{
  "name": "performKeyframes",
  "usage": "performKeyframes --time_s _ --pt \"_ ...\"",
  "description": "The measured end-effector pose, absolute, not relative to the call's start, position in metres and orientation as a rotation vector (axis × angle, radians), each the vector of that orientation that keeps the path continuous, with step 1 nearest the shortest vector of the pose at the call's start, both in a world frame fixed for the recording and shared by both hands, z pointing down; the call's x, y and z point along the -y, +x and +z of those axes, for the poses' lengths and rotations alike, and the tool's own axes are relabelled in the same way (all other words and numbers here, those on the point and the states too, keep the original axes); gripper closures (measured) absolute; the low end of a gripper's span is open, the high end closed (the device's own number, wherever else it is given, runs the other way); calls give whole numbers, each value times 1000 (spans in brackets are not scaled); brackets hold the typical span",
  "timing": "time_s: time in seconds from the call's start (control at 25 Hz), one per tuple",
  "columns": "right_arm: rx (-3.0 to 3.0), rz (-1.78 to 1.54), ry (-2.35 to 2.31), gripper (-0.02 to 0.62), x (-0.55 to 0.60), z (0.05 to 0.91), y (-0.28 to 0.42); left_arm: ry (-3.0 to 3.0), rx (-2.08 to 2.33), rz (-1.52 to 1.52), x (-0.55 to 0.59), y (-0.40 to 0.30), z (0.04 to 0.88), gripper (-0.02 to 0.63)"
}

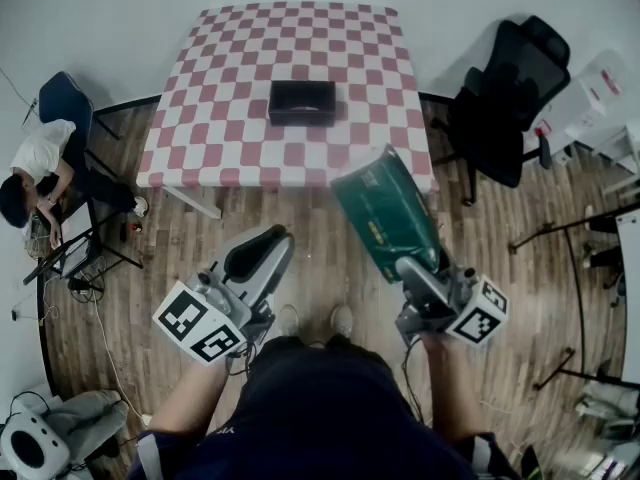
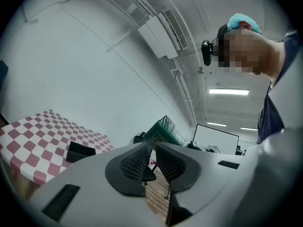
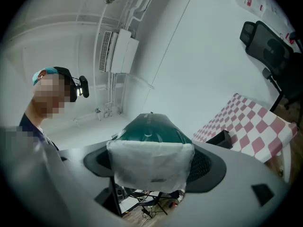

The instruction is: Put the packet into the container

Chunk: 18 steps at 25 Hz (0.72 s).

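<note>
While your right gripper (image 1: 418,273) clamps the pale end of the green packet (image 1: 385,213) between widely spread jaws, just right of centre in the head view, you are in the carrying step, with the black container (image 1: 301,102) well apart on the checkered table (image 1: 230,143) at upper centre. Your left gripper (image 1: 255,256), lower left, has its jaws together on nothing. Next, most likely, you need to step closer, bring the packet over the container's open top, and only then release.

The packet (image 1: 385,213) is green, the container (image 1: 301,102) black, the tablecloth (image 1: 230,78) red-and-white checked.
</note>
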State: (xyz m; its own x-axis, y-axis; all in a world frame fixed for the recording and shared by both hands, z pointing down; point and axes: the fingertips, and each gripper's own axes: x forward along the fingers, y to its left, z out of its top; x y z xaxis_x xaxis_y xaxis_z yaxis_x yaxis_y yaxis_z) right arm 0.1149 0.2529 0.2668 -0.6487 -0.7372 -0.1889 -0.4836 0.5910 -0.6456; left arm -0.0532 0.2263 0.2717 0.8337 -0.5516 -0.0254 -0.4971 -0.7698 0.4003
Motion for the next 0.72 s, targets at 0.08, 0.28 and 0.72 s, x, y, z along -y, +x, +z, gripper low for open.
performKeyframes --time_s 0.08,0.28,0.72 --pt "-2387 -773 -978 175 -252 267 115 2633 786 -198 -227 -52 273 529" --pt "-2404 -773 -994 175 -249 270 122 2630 803 -191 -225 -46 276 529" --pt "-2449 -714 -978 175 -261 259 193 2633 905 -205 -242 -2 269 531"
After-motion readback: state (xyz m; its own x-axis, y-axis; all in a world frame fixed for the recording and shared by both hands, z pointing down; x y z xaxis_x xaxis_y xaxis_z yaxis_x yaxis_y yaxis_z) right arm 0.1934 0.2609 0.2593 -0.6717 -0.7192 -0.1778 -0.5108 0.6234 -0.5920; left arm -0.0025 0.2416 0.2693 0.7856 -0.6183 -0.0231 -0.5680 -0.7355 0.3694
